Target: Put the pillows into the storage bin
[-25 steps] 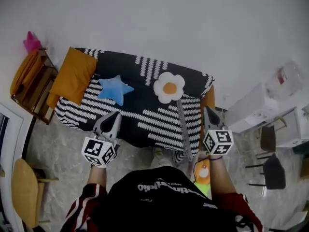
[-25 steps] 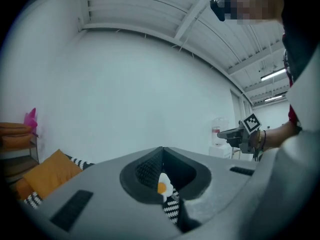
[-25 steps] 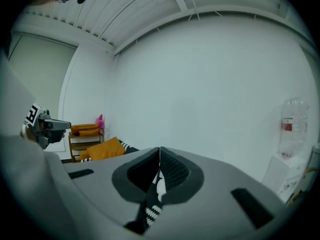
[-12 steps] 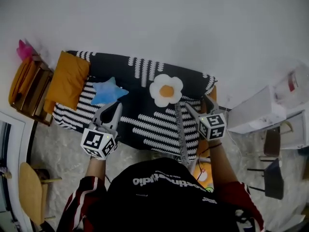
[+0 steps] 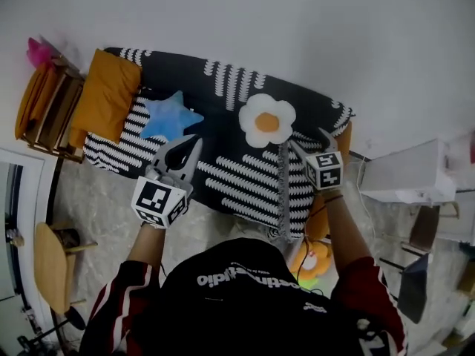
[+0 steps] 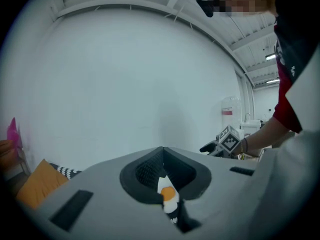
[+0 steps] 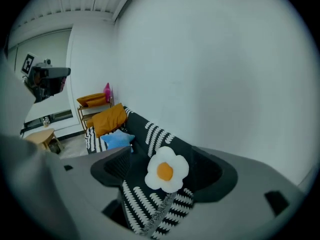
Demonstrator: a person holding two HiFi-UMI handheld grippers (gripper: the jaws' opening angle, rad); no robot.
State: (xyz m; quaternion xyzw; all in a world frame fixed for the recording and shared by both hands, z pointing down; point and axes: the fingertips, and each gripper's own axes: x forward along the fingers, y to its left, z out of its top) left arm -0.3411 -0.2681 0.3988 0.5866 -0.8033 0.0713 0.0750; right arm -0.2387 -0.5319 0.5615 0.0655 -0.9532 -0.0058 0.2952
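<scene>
Hovering over the front of the stripy black-and-white sofa [image 5: 237, 180], the left claw [image 5: 187, 145] is pinched shut and empty. The right claw [image 5: 310, 141] has just been opening, with nothing between its jaws. Just past it lies the soft, round flower pillow [image 5: 266, 120]. The blue star pillow [image 5: 170, 115] lies past the left claw.

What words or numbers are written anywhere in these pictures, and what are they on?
White print on the black shirt: upside down and blurred, can't be read.
Red label on the jug: too small to read.
Cube on the left gripper and cube on the right gripper: black-and-white square patterns only, no words.
</scene>
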